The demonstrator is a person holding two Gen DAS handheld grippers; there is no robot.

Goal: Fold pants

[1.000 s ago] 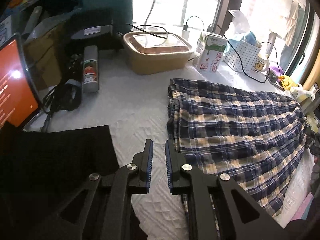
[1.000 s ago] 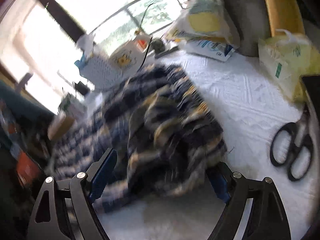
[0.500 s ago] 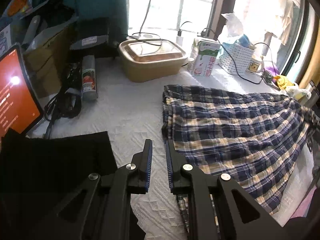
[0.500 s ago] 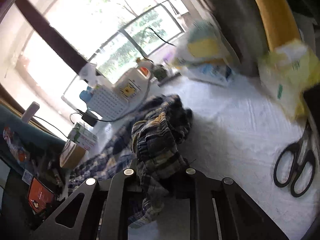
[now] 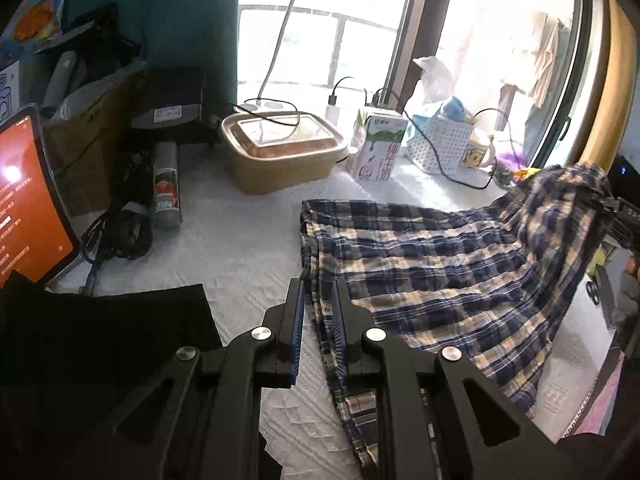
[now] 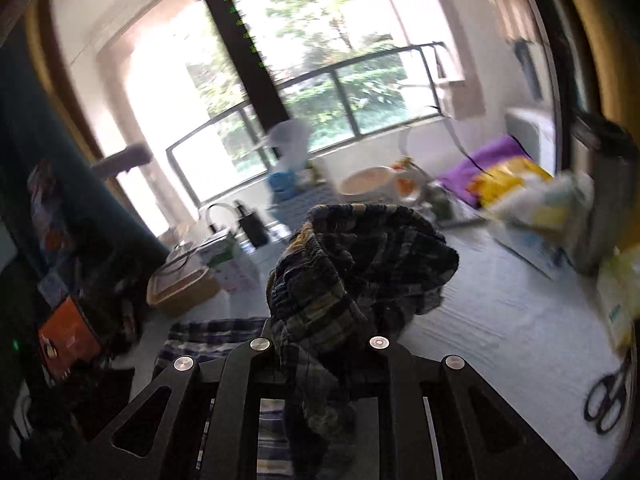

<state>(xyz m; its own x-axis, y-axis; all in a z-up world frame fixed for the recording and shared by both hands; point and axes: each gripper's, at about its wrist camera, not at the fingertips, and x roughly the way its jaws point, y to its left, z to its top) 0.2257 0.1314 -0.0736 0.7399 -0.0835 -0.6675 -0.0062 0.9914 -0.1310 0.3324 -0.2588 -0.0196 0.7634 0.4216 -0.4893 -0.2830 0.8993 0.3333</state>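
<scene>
I find the plaid pants (image 5: 440,264) spread on the white bed cover (image 5: 240,240), with one end raised off the surface. That raised end is bunched between the fingers of the right gripper (image 6: 320,344), which is clenched on the cloth; a thick wad stands ahead of the fingertips and a tail hangs below them. The other end lies flat, its near edge running up between the fingers of the left gripper (image 5: 318,320). Those blue pads (image 5: 298,320) stand a narrow gap apart with fabric in the gap; I cannot tell whether they pinch it.

Risks, in my judgement:
- The right grasp holds a wad, not a clean edge, so the fold may land skewed or lumpy.
- If the left end is not truly pinned, it may drag across the cover as the right end travels.

Beyond the left fingertips stand a tan lidded container (image 5: 280,160) and a milk carton (image 5: 378,148). To their left lie a spray can (image 5: 166,184) and black cloth (image 5: 104,344). Scissors (image 6: 608,400) lie right of the right fingers, clear of the cloth.
</scene>
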